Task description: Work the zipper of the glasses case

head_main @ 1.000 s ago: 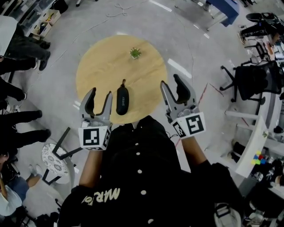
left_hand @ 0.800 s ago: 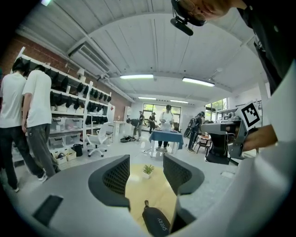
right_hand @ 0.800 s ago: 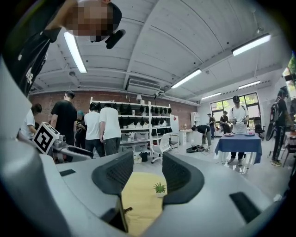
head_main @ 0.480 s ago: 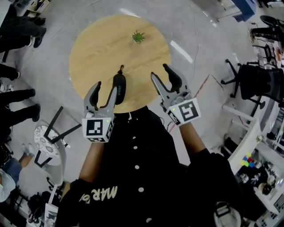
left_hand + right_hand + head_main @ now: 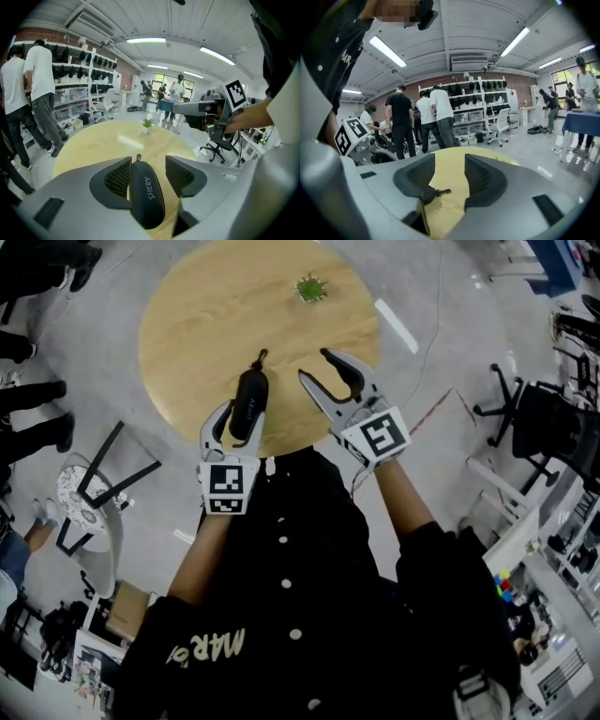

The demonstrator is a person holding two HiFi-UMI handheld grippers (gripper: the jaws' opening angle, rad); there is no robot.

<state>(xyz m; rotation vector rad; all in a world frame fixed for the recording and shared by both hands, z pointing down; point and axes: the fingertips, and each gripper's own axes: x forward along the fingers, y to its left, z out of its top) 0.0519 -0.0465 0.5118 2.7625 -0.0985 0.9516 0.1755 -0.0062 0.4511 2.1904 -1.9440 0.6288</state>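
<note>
Now the slim black oblong glasses case [image 5: 146, 194], lettered SHERY, lies ungripped between my left gripper's [image 5: 148, 161] parted jaws; my right gripper [image 5: 450, 164] gapes empty.

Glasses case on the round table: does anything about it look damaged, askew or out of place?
Nothing stands out. The glasses case lies flat and looks zipped shut near the table edge, between the open jaws of the left gripper.

White letters on the black oval glasses case [image 5: 147, 197] spell "SHERY". Pale letters on the person's black buttoned shirt [image 5: 300, 615] start with "MAR". The rest is too blurry to read.
</note>
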